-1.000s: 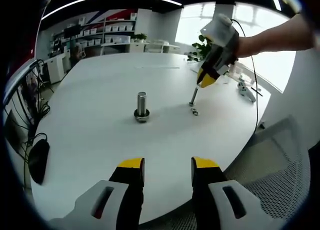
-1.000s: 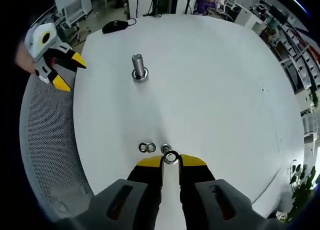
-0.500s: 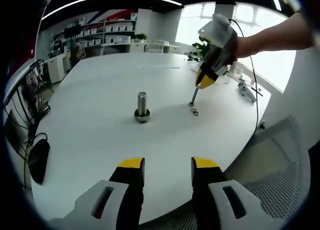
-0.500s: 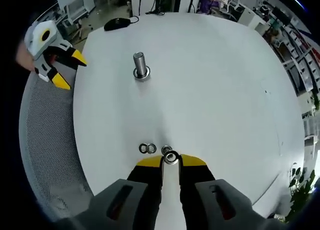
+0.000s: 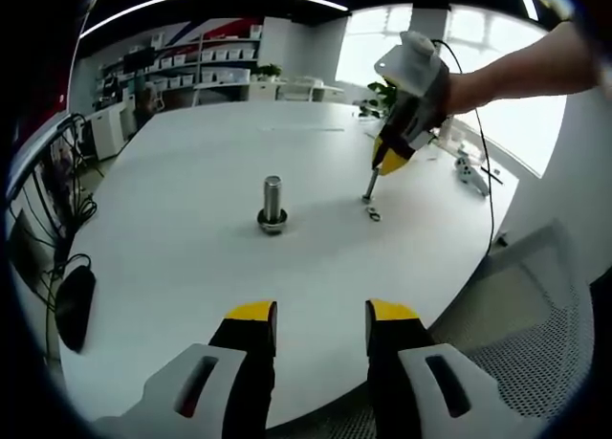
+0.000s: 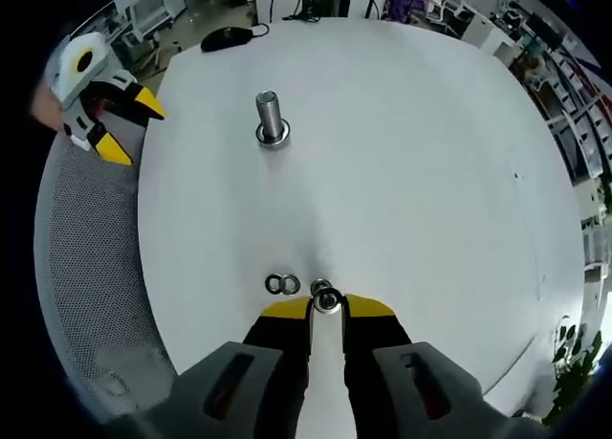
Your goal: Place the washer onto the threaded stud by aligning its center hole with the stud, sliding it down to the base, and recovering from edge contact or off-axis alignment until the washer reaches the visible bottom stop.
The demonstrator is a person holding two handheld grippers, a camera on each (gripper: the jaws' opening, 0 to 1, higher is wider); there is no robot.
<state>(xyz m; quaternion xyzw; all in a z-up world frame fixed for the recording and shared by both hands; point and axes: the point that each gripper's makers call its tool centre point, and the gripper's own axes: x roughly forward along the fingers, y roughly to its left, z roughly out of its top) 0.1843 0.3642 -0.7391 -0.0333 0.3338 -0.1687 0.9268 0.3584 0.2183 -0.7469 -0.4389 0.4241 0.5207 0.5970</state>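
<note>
steel washer [image 6: 326,300] sits clamped in your right gripper [image 6: 326,305], well short of the threaded stud [image 6: 270,118] across the white table [image 6: 411,171]; your left gripper [image 5: 320,315] idles, jaws apart. bring it in tilted and its edge may catch the stud's tip.

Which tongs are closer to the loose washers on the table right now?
Right. The right tongs are shut on a washer right beside the loose washers. The left tongs hang open at the table edge, across from them.
</note>
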